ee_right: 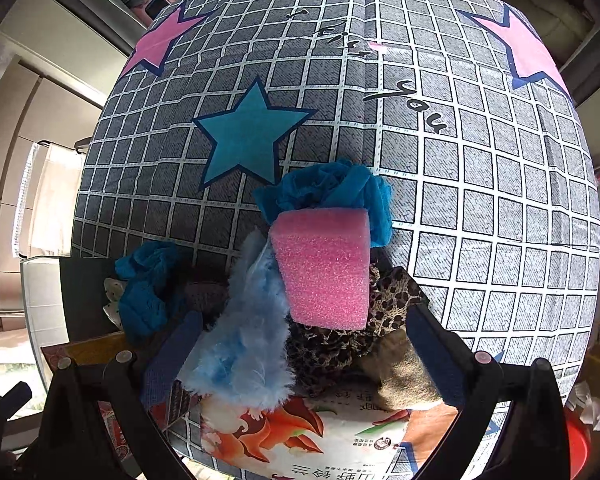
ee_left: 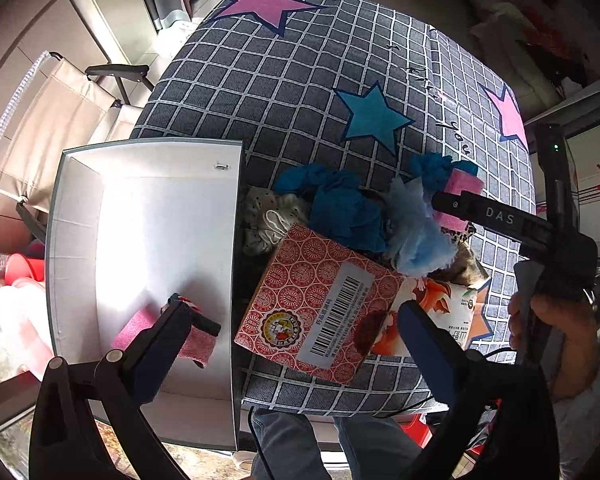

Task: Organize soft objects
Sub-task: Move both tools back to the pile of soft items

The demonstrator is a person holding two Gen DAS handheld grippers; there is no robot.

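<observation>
- The left gripper (ee_left: 300, 332) has black arms with round silver screws at the pivots and dark blue pads on its fingers (ee_left: 424, 336).
- The right gripper (ee_right: 304, 356) is built alike; seen from the left wrist, its black body carries white "DAS" lettering and a small green light.
- The person wears blue jeans (ee_left: 284, 440).

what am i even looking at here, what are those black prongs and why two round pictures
No robot here: a person holds a hand-held two-finger gripper in each hand, and each gripper carries a fisheye camera looking along its fingers, hence two round pictures.

The left gripper is open above a white box that holds a pink sponge. Its view also shows the right gripper, held by a hand.

The right gripper is open around a pile on the checked star-print cloth: another pink sponge, blue crumpled cloths, a light blue feathery piece and leopard-print fabric, beside printed cartons.
</observation>
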